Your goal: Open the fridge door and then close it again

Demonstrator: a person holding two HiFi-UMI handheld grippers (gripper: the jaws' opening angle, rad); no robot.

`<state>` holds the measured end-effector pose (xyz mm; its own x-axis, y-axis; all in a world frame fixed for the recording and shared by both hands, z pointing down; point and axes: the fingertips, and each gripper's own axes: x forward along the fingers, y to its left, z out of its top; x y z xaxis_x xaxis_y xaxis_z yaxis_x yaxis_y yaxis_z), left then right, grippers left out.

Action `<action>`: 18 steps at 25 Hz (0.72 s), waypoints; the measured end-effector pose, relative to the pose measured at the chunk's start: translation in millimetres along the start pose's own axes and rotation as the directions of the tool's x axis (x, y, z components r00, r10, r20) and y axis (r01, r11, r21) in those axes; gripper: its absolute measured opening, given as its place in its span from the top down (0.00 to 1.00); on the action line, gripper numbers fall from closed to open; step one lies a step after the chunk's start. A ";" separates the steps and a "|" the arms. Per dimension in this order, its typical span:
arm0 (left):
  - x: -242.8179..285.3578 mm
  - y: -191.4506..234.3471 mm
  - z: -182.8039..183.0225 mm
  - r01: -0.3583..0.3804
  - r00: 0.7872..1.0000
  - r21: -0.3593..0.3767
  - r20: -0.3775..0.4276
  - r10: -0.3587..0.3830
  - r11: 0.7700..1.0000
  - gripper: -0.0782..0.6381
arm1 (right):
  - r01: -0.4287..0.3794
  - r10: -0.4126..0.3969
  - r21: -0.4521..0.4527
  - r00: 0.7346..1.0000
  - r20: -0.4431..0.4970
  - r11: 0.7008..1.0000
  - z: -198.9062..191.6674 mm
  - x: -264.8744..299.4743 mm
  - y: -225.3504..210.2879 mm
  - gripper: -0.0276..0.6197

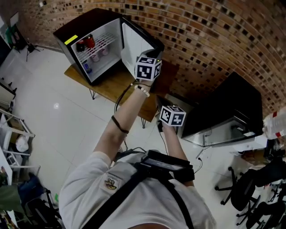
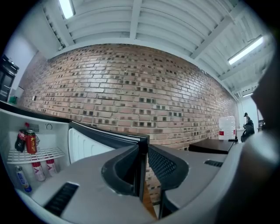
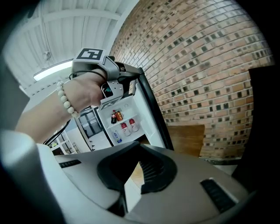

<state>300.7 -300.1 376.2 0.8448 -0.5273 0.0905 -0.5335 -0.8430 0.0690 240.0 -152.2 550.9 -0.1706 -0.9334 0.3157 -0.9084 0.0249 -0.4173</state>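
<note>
right gripper (image 3: 139,154) jaws pressed together; left gripper (image 2: 144,151) seemingly pinches fridge door (image 2: 94,145) edge.

Setting: lab or studio space, not a home. Brick wall (image 2: 131,87) ahead of the left tongs (image 2: 144,168); strip lights (image 2: 66,8) on bare ceiling beams (image 2: 135,13) above them; office chairs (image 1: 243,190) to their right; white tiled floor (image 1: 58,120) below.

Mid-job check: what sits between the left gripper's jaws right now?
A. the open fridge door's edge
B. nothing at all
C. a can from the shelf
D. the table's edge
A: in the left gripper view, the left gripper has the upright edge of the open fridge door between its jaws.
</note>
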 end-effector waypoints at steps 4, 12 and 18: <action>16.8 -7.4 1.3 0.006 1.000 -0.001 0.000 -0.006 1.000 0.81 | 0.021 -0.021 0.008 1.000 0.013 1.000 7.2 -3.4 -14.7 0.95; 19.2 -13.1 -0.4 0.023 1.000 0.000 0.001 -0.023 1.000 0.79 | 0.019 -0.019 0.005 1.000 0.009 1.000 9.7 2.2 -19.5 0.95; -29.4 -8.8 -14.2 0.049 0.999 -0.014 0.014 -0.049 0.999 0.75 | -0.029 0.029 -0.012 0.999 -0.013 1.000 3.3 20.9 3.5 0.95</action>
<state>280.1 -275.7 387.0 0.8703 -0.4869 0.0736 -0.4920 -0.8662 0.0877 234.5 -172.8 553.2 -0.2019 -0.9275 0.3148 -0.9077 0.0564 -0.4159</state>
